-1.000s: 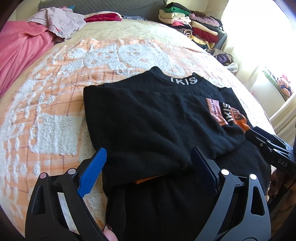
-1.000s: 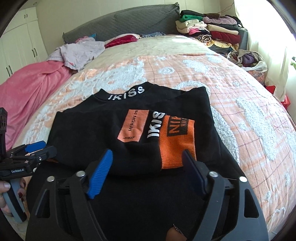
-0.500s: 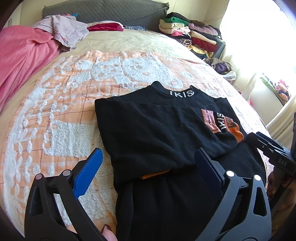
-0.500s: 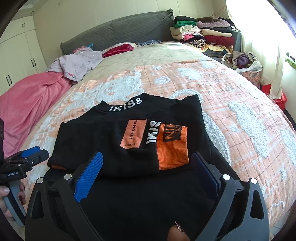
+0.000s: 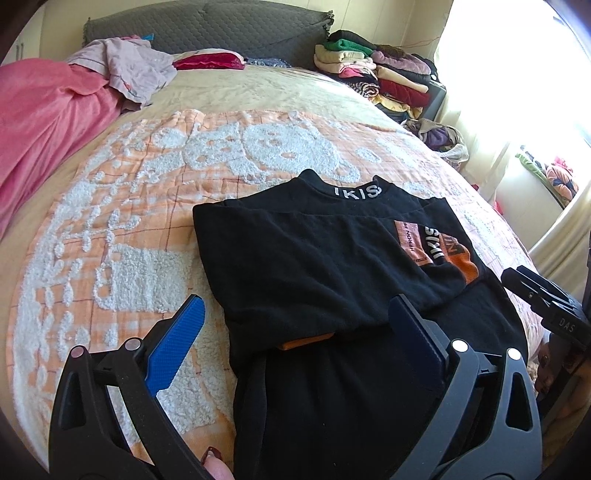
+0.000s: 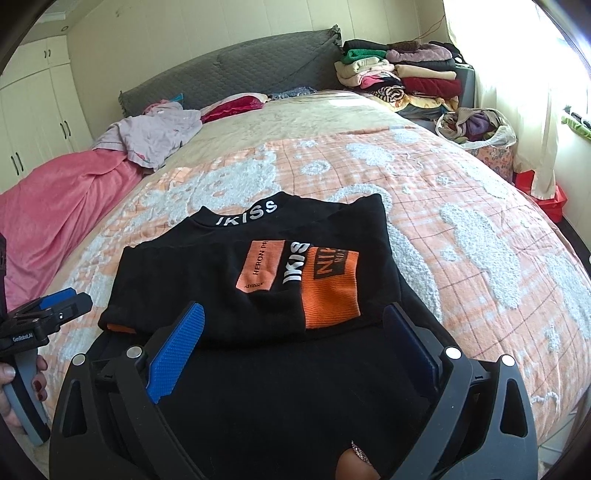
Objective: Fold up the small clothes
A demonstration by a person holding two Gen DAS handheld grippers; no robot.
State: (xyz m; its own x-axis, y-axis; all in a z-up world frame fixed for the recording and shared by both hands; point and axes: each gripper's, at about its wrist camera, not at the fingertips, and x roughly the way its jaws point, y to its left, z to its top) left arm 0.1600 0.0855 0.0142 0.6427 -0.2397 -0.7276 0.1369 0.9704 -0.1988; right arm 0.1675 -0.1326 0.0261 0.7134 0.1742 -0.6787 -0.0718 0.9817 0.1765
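Shirt [image 6: 258, 295] lies on the bed [image 6: 461, 221], mid frame, sleeves folded in, long way running from collar at top to hem at bottom. Left claw [image 5: 291, 332] and right claw [image 6: 291, 332] hang spread wide, empty, over the hem.

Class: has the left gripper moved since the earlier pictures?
Yes. The left gripper has pulled back toward the person, away from the grey padded headboard; its jaws are open.
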